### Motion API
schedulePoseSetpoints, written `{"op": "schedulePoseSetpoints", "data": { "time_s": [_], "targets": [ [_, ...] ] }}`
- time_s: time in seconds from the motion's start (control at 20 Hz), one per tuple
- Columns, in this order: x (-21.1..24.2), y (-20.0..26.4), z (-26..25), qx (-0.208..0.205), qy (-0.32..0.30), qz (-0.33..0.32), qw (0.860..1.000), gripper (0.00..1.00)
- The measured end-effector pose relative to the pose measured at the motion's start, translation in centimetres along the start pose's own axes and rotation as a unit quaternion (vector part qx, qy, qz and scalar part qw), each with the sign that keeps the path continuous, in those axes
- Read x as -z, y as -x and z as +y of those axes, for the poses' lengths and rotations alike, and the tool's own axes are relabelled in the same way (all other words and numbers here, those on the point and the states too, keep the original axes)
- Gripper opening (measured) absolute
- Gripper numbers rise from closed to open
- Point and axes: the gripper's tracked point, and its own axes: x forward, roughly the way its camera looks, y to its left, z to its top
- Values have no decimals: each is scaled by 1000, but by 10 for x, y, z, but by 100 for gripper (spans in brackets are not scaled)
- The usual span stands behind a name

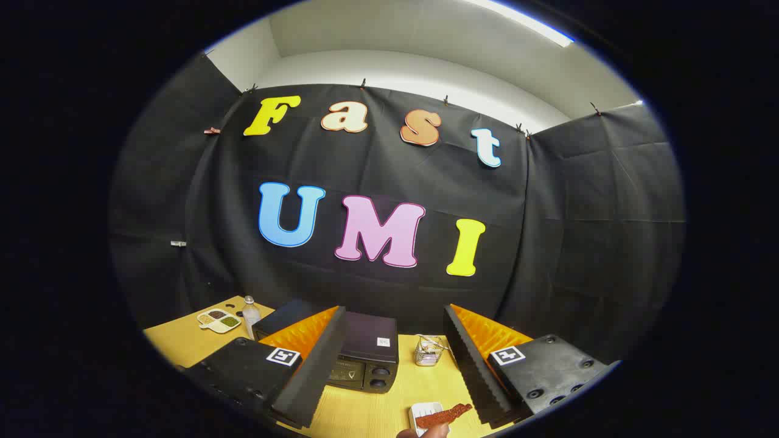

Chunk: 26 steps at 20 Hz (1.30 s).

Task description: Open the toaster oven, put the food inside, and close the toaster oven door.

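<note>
The hand-held gripper (389, 365) hangs above the table (365, 407), fingers apart and empty. The toaster oven (365, 356), door shut, sits toward the back edge. A hand (426, 432) sets food (443, 415) on a small dish (421, 410) at the near edge, likely ready for loading.

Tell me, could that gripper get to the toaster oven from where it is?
Probably yes. The gripper is open, and the toaster oven sits just ahead between its fingers, nothing lying between on the table.
</note>
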Motion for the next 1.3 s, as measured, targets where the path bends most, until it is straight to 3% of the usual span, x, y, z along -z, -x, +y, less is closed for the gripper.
{"op": "schedulePoseSetpoints", "data": {
  "time_s": [0.8,1.3],
  "targets": [
    [3,-2,17,-10,-8,10,1000,97],
    [40,-30,78,-43,-32,54,997,97]
  ]
}}
